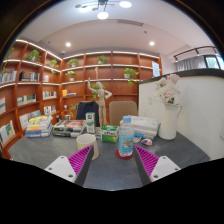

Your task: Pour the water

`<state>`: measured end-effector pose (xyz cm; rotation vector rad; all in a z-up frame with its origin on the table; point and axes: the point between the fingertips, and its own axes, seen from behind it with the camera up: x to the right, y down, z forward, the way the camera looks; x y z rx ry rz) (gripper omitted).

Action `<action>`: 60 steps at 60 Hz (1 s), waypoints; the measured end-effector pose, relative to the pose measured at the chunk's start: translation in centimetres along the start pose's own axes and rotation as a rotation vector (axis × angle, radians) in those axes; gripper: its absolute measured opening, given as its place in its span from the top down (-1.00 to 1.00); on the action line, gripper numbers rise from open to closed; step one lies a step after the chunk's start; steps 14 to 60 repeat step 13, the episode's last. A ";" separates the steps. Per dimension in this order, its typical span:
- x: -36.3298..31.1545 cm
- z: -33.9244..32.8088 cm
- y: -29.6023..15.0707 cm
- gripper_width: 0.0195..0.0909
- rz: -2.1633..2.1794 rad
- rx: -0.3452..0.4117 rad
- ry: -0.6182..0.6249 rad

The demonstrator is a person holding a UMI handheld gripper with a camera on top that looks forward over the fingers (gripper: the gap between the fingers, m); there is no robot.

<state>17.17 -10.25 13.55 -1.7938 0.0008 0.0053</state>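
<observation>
We note bottle on table ahead of fingers, cup left, vase right, shelves behind.

No lettering, brand, number or sign can be read anywhere here. The bottle just ahead of the fingers carries a label, but its print is too small to make out. The boxes on the table and the books on the shelves show only patches of colour.
</observation>
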 end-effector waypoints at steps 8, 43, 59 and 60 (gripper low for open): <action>0.1 -1.0 -0.9 -0.68 -0.003 0.018 0.011; -0.1 -1.6 -1.6 -0.68 0.004 0.028 0.005; -0.1 -1.6 -1.6 -0.68 0.004 0.028 0.005; -0.1 -1.6 -1.6 -0.68 0.004 0.028 0.005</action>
